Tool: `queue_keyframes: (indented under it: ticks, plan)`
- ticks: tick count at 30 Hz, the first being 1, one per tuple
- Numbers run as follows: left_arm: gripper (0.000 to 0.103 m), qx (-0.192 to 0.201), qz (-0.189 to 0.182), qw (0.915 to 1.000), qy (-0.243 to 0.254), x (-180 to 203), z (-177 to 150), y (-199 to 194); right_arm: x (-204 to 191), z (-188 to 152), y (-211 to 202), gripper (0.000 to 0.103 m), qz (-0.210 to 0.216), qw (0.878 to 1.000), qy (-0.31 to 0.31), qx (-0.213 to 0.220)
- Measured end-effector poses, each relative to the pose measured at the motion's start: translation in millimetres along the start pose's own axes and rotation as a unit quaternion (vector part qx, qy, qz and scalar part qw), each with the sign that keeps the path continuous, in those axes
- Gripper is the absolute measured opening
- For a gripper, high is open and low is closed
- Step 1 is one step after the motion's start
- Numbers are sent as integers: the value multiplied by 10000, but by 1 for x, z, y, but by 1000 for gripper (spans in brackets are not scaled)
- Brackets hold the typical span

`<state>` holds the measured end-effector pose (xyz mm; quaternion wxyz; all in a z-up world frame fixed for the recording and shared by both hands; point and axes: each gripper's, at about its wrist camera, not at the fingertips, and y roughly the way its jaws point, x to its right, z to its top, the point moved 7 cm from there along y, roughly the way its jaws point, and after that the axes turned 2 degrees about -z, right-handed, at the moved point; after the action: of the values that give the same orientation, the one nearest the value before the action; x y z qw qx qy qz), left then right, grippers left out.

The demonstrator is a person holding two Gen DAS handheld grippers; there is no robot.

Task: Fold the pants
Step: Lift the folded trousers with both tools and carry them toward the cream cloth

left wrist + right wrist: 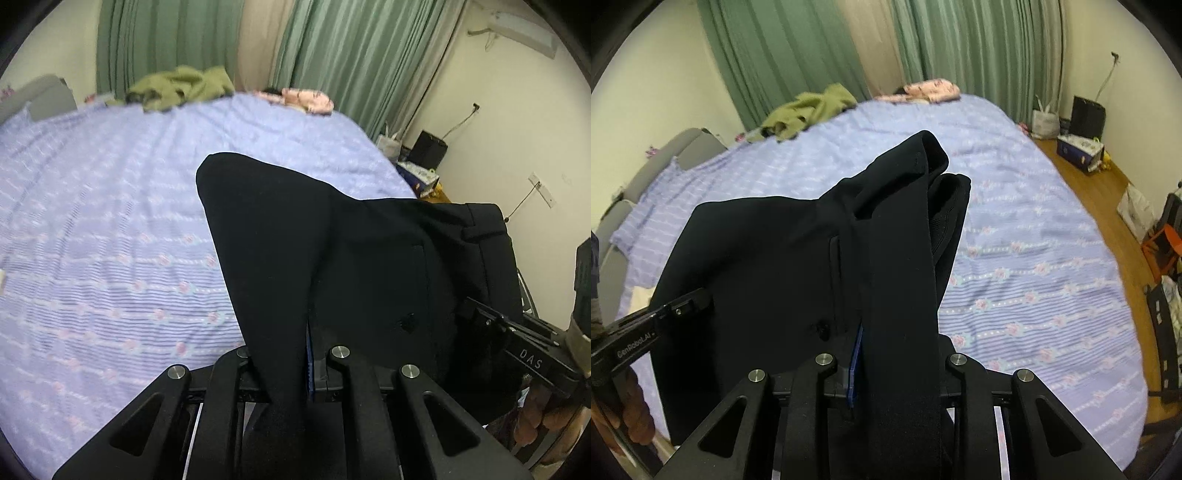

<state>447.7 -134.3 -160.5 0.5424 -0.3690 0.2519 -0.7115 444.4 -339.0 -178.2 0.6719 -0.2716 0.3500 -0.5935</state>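
Black pants [332, 258] hang in the air over a bed, held between both grippers. My left gripper [291, 373] is shut on a fold of the pants; the cloth drapes over its fingers and hides the tips. My right gripper [886, 376] is shut on the pants [798, 258] too, with a folded waistband edge rising in front of it. Each gripper shows in the other's view: the right one at the right edge of the left wrist view [517, 339], the left one at the left edge of the right wrist view [657, 325].
A bed with a lilac flowered sheet [110, 221] [1034, 258] lies below. An olive garment [809, 110] and a pink pillow [931, 90] lie at the far end. Green curtains [351, 55] hang behind. Bags and boxes [1078, 144] stand on the wooden floor to the right.
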Motion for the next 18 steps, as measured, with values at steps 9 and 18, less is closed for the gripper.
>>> queue_keyframes:
  ticks: [9,18]
  plan:
    - [11,622,401,9971,-200,-10,-8,-120,-62,3,-102,27,322,9966,-574,494]
    - [11,1079,465,9928,-215,-75,-27,-221,-153,-21,-165,27,533,9924,-762,800]
